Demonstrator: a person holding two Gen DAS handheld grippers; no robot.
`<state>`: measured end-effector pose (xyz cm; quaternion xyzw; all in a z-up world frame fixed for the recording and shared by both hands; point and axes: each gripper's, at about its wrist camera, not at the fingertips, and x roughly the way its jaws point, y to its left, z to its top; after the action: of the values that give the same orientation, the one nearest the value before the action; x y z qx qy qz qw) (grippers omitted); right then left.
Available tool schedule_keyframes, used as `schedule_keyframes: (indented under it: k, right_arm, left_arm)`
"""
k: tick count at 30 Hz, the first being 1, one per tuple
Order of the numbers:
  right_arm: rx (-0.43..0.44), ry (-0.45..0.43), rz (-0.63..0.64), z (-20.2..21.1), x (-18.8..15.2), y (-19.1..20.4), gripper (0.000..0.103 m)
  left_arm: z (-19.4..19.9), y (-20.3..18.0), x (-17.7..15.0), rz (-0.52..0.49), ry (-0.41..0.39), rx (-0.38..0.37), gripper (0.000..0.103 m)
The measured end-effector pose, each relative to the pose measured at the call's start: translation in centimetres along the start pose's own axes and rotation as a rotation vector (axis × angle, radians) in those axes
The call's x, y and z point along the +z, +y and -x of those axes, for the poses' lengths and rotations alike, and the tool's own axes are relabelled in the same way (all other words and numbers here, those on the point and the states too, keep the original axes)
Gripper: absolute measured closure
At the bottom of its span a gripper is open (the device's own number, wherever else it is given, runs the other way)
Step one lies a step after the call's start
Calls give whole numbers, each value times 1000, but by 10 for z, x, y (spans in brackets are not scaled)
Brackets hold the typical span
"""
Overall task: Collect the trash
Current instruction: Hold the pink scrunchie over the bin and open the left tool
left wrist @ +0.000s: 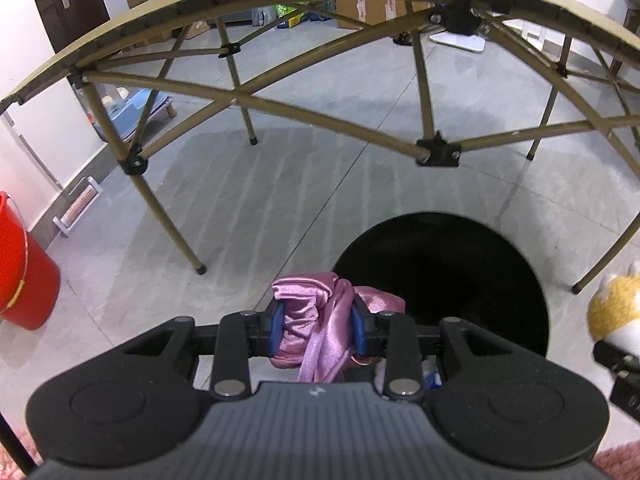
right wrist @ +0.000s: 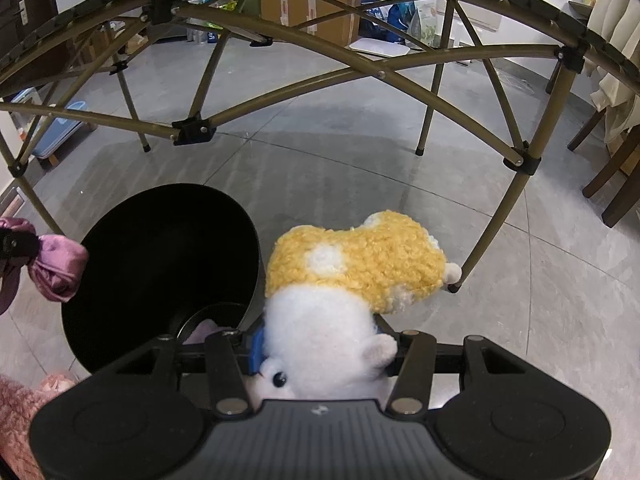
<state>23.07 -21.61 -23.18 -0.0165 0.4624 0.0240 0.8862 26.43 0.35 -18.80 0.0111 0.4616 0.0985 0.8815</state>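
Note:
My left gripper (left wrist: 319,326) is shut on a crumpled pink satin cloth (left wrist: 316,312), held just left of the open black bin (left wrist: 460,280) on the grey floor. The same pink satin cloth (right wrist: 60,266) shows at the left edge of the right wrist view, beside the black bin (right wrist: 160,260). My right gripper (right wrist: 320,350) is shut on a yellow and white plush toy (right wrist: 352,264), which hangs upside down just right of the bin's rim. The plush toy (left wrist: 616,312) peeks in at the right edge of the left wrist view.
A folding table frame (left wrist: 248,100) with tan legs stands over the floor ahead. A red bucket (left wrist: 20,264) sits at the left wall. Cardboard boxes (right wrist: 312,4) line the far side; wooden chair legs (right wrist: 616,176) stand right. Something pale lies inside the bin (right wrist: 204,330).

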Motion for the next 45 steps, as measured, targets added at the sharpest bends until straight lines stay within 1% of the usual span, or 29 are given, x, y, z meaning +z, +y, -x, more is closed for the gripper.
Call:
schedule_keyframes:
  k: [8,14,26,37,45]
  right_arm:
    - [-4,-4,-16,-6,5,-5,54]
    - [-13,-5,-21,-11,9,-7,54]
    - [-32,11,-35,-18,8,-14,54]
    - [-44,23,-38,-20,5,-19,54]
    - [-53,26,-44,-22,4,-21,54]
  left_arm:
    - [-3,-27,10,-12,9,-39,70]
    - [-7,-43,11,-23,33,-69,70]
    - [-18,-62,7,-33,100,-94,70]
    - [-32,-76,2,-11,197,-124,70]
    - [-38,-85,-2,-16,233,-130,70]
